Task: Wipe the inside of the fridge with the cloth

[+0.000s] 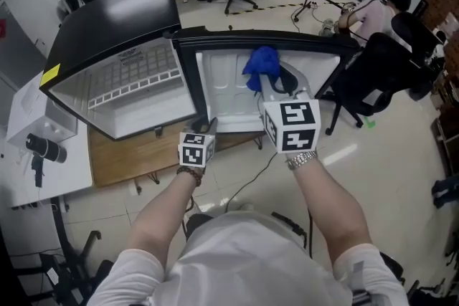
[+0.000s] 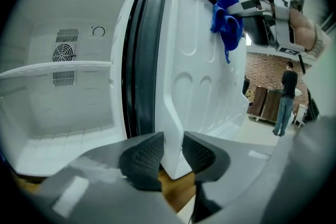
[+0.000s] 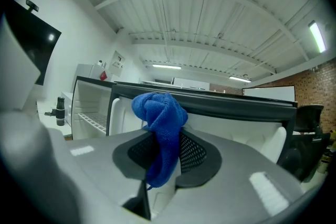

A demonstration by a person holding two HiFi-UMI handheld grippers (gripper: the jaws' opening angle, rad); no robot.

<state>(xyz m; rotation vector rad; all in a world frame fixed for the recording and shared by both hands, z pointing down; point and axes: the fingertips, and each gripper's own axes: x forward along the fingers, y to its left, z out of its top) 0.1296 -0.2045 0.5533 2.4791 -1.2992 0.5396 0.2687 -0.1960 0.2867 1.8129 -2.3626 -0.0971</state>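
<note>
Right gripper [image 3: 164, 150]: fingers [image 3: 193, 150] clenched on the blue cloth [image 3: 160, 118], which is bunched, with its tail hanging below the pads. The cloth appears pressed to the white inner liner of the open fridge door [image 1: 229, 86], near its far edge.

Left gripper [image 2: 173, 157]: fingers [image 2: 144, 157] clamped on the door's near edge, probably to steady it.

The fridge compartment [image 1: 136, 79] lies left of the cloth, past the dark seal.

Judgement: only the right hand can wipe. The liner's long run lies sideways, so the stroke goes along it.
</note>
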